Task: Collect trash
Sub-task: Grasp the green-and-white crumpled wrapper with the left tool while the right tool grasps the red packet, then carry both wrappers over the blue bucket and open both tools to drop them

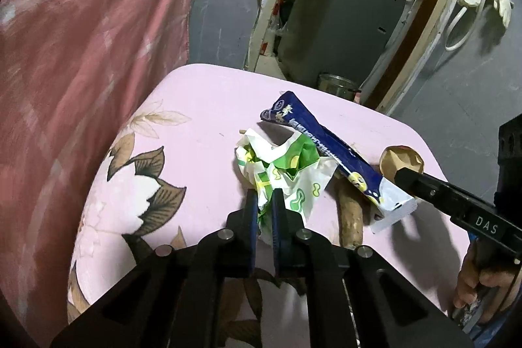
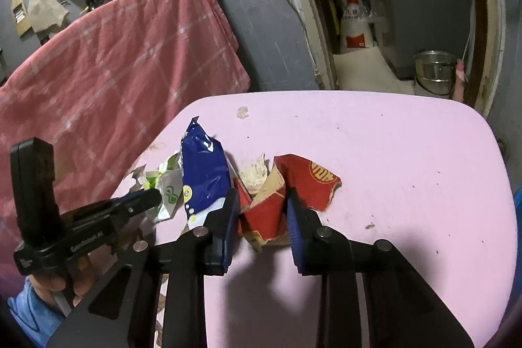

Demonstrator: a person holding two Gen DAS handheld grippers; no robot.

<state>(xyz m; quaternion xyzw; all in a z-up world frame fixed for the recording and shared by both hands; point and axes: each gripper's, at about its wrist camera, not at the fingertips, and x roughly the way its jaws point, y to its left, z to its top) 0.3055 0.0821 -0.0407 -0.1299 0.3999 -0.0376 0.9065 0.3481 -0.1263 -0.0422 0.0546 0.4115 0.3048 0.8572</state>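
Left wrist view: the left tongs [image 1: 265,201] are pressed together on the crumpled green-and-white wrapper [image 1: 284,175], which rests on the pink tabletop [image 1: 202,106]. Just beside it, touching, lies the long blue wrapper [image 1: 329,149] (one end propped up over the green one). From the right wrist view, the right tongs [image 2: 261,204] pinch the torn red paper cup [image 2: 277,201], pads against both its sides, the cup on the tabletop next to the blue wrapper. Behind the tabletop hangs a pink checked cloth [image 2: 124,60]; a metal pot [image 2: 434,70] stands on the floor.
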